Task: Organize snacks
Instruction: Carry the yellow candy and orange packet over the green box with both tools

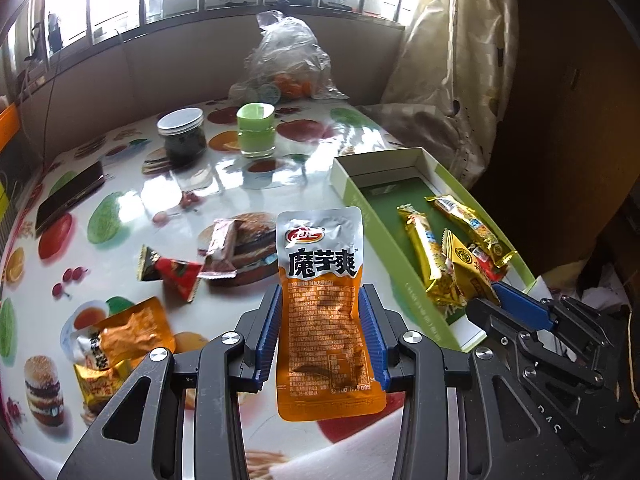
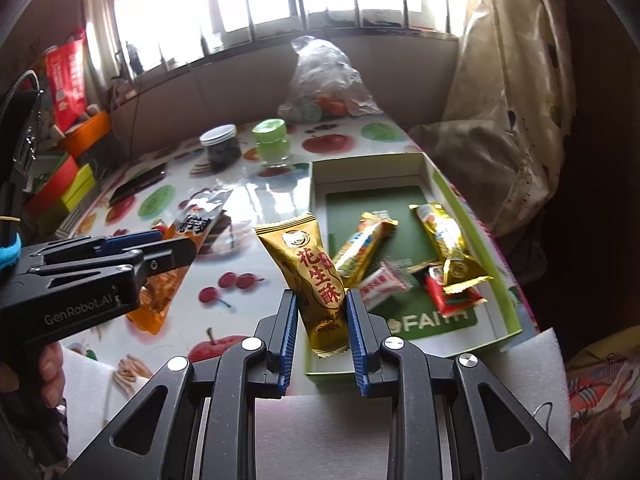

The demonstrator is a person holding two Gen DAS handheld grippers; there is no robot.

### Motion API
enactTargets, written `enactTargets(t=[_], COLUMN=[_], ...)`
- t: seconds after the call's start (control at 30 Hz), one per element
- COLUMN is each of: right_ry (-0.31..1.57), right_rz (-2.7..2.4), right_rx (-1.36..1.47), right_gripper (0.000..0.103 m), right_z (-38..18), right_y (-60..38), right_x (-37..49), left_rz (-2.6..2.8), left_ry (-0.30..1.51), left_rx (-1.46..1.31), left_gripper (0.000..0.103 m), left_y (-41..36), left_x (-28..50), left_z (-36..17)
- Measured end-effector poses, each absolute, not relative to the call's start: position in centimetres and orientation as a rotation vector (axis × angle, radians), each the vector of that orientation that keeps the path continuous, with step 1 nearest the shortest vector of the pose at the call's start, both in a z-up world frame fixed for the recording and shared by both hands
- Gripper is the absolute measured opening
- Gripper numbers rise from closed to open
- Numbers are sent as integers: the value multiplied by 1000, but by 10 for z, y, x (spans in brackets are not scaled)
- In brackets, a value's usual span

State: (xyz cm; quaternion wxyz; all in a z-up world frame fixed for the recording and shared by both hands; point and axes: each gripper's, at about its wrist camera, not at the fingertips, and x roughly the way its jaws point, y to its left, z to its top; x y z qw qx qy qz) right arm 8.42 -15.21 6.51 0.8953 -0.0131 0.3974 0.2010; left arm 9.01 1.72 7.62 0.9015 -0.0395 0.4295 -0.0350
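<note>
the left gripper point(image 1: 323, 312) is clamped on an orange-and-silver snack pouch point(image 1: 323, 292), held upright above the table point(image 1: 280, 176). the right gripper point(image 2: 322, 312) pinches a gold peanut-candy packet point(image 2: 316, 276) at the near edge of the green box point(image 2: 486, 240), which lies to the right and holds several snacks. farther off stand a dark jar point(image 1: 185, 136) and a green cup point(image 1: 256, 130).

1. Orange-and-silver snack pouch point(image 1: 326, 312): large black characters "魔芋爽" across its upper half, beneath a red oval logo with characters too small to read. Fine print lower down is not legible.
2. Gold snack packet point(image 2: 316, 276): red characters "花生酥" running down its face, under a round emblem.
3. Green-lined box point(image 2: 496, 280): white letters "FAITH" printed on the floor at its near end, partly covered.
4. Left gripper point(image 2: 176, 250): grey lettering "GenRobot.AI" on the side of its black body.
</note>
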Motion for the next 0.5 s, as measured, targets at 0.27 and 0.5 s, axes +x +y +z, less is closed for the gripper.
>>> enactTargets(t=[0.27,0.5], right_ry=[832,853], right_rz=[376,335], right_rx=[-13,-2], right_gripper=[23,23], right_z=[61,54], right_y=[-168,-182], right_x=[90,98], left_rz=[-105,-150], left_ry=[896,910], left_rx=[-68,-78], left_gripper=[40,40], left_y=[0,-15], left_x=[103,118], left_z=[76,73])
